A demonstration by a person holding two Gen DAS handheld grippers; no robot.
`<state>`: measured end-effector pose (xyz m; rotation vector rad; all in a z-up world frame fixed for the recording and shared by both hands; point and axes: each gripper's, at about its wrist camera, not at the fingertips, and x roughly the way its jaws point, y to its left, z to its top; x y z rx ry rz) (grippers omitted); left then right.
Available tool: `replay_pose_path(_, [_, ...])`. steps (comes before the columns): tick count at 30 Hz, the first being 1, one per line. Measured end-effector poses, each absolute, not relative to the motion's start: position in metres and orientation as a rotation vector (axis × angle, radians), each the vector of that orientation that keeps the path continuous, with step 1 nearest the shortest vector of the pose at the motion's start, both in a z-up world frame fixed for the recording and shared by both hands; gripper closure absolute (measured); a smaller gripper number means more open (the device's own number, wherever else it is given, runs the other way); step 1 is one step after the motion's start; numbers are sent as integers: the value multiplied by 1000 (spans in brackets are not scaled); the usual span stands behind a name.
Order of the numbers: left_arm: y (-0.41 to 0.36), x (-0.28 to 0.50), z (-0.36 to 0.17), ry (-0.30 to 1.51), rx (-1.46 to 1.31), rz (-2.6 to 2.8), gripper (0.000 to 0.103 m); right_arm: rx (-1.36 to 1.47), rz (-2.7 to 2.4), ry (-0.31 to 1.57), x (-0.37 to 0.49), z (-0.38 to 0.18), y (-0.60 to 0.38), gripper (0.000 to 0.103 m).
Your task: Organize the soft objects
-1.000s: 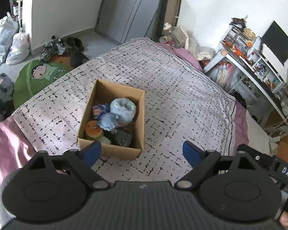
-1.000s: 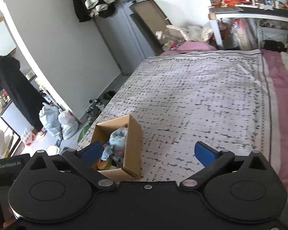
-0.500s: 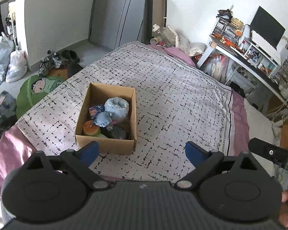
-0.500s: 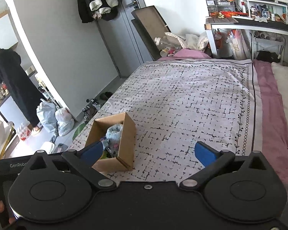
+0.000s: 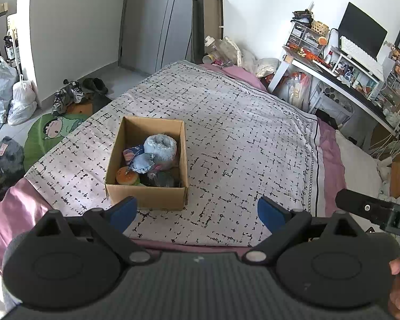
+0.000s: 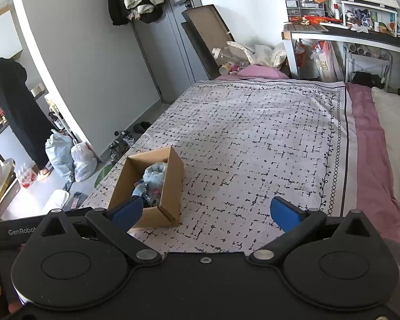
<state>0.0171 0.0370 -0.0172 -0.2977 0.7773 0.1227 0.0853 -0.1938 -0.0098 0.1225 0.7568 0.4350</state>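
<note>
- Left wrist view: cardboard box [image 5: 146, 165] of soft toys [image 5: 160, 146] sits left of centre on the bed [image 5: 240, 133], nearest the released left tongs [image 5: 197, 212].
- Right tongs [image 6: 206, 213], also spread and empty, see it lower left.

A: What colour is the box [image 5: 146, 198] at six o'clock on the bedspread [image 5: 240, 133]?
B: Plain brown cardboard. The bedspread is white with a broken black grid and a black vine border; the sheet [image 5: 332, 165] under it is mauve.
A: And inside the box?
B: A pale blue fuzzy ring [image 5: 160, 145], an orange burger toy [image 5: 127, 176] at seven o'clock, something dark grey beside it.
A: The gripper fingers [image 5: 124, 209]?
B: Blue pads, black arms.
</note>
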Motion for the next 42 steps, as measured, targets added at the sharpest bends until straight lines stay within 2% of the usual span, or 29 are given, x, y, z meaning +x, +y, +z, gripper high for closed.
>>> replay_pose_path(25, [59, 13, -19, 794, -261, 110, 7, 103, 416, 760, 78, -6, -167, 0])
replay_pose_path(42, [47, 9, -13, 790, -232, 96, 7, 107, 413, 741, 73, 0, -176, 0])
